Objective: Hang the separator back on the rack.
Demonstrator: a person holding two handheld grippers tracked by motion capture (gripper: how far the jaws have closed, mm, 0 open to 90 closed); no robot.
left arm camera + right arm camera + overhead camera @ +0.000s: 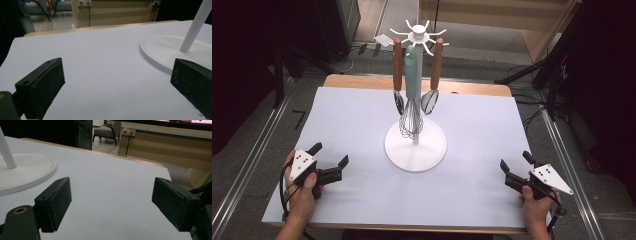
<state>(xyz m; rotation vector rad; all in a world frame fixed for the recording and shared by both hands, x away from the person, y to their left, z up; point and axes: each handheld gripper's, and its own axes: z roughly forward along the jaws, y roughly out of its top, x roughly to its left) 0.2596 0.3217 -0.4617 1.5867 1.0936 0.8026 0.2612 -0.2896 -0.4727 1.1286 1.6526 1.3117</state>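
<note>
High view gives us the whole layout: a white utensil stand (415, 145) sits at the middle of the counter (352, 125), and three tools hang from its spoked top. At the centre hangs a whisk (412, 95) with a pale teal handle and a wire balloon reaching almost to the round base; a wooden-handled utensil (397, 75) hangs on its left and another wooden-handled utensil (435, 72) on its right, each ending in a small dark head that we cannot identify for certain.

Our left gripper (331, 161) rests low near the front left of the counter, jaws spread wide with nothing between them; in the left gripper view the stand's base and post lie just ahead. Our right gripper (515, 165) sits near the front right corner, jaws likewise parted and empty.

We judge the hanging tools light and easy to lift. The whisk's wires are springy and would flex or slip under a pinch, so the smooth, stiff handle is the place to grasp, below the hook. The wooden handles should offer better friction. The stand looks top-heavy on a thin post, so we would lift each tool upward off its spoke rather than tug sideways.
</note>
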